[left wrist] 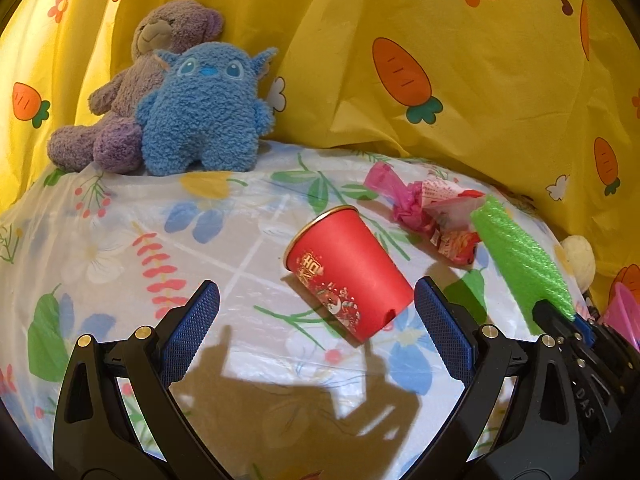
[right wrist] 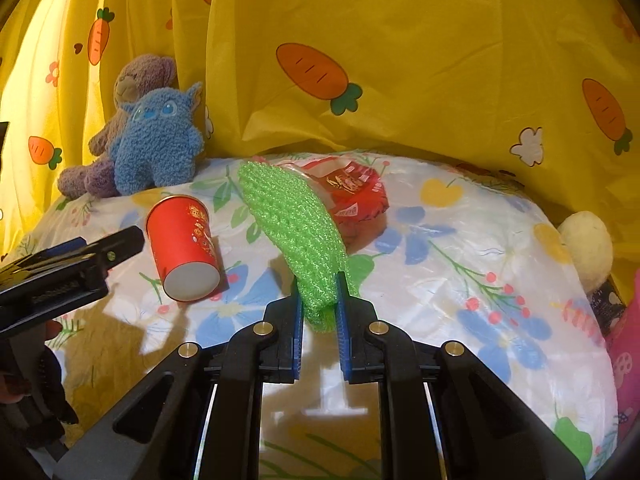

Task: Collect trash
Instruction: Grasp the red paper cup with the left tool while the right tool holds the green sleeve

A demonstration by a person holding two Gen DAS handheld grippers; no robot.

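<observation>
A red paper cup [left wrist: 347, 272] lies on its side on the floral cloth, its base toward me. My left gripper [left wrist: 316, 296] stands open just short of it, one finger on each side of the cup's base end. My right gripper [right wrist: 319, 294] is shut on a green foam net sleeve [right wrist: 294, 232], which sticks up and forward from the pads; it shows in the left wrist view as the green sleeve [left wrist: 520, 256]. Behind it lie a red snack wrapper [right wrist: 352, 196] and a crumpled pink bag [left wrist: 394, 196]. The red cup [right wrist: 184, 244] lies left of the sleeve.
A purple teddy bear [left wrist: 132, 92] and a blue plush [left wrist: 204, 112] sit at the back left against the yellow carrot-print curtain [left wrist: 440, 40]. A cream plush [right wrist: 588, 248] and something pink [right wrist: 628, 340] lie at the right edge of the floral cloth [right wrist: 480, 220].
</observation>
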